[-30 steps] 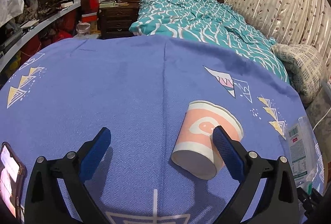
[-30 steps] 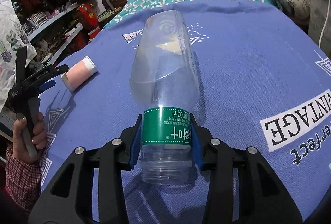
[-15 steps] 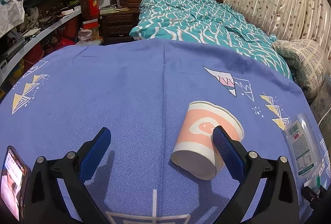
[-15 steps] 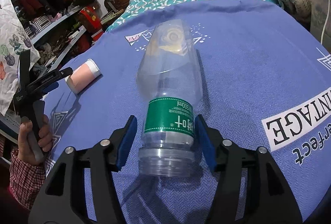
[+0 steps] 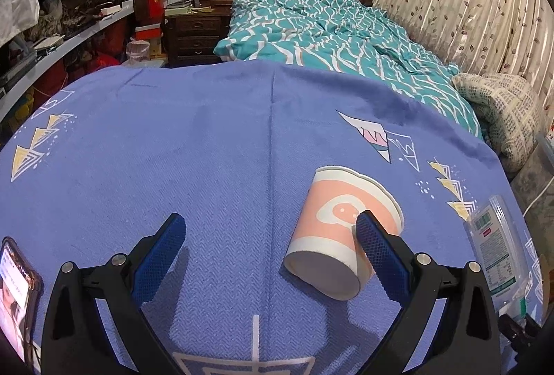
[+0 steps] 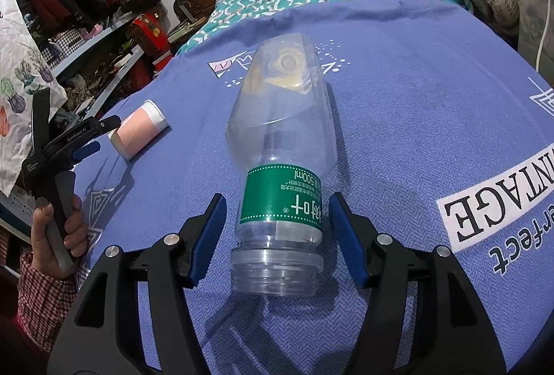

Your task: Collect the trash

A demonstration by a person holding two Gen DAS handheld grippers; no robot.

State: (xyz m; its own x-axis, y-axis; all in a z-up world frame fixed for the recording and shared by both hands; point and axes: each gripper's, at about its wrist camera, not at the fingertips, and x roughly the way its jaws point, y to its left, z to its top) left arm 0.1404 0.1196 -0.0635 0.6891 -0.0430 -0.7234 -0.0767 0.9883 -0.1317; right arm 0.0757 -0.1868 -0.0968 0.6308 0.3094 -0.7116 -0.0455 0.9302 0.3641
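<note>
A pink and white paper cup (image 5: 337,229) lies on its side on the blue tablecloth (image 5: 207,150). My left gripper (image 5: 270,229) is open, and its right finger (image 5: 377,250) overlaps the cup's right side. The cup also shows in the right wrist view (image 6: 138,127), next to the left gripper (image 6: 86,146). A clear plastic bottle with a green label (image 6: 282,174) lies on the cloth between the fingers of my right gripper (image 6: 277,216), which is open with gaps on both sides. The bottle also shows at the right edge of the left wrist view (image 5: 495,254).
A phone (image 5: 15,292) lies at the table's left edge. Beyond the table are a bed with a teal quilt (image 5: 329,29), cluttered shelves (image 5: 69,29) on the left and a folded blanket (image 5: 502,112) on the right.
My right gripper has opened and let go of the bottle, which now lies free on the cloth. The left gripper has hardly moved and stays open by the cup.
</note>
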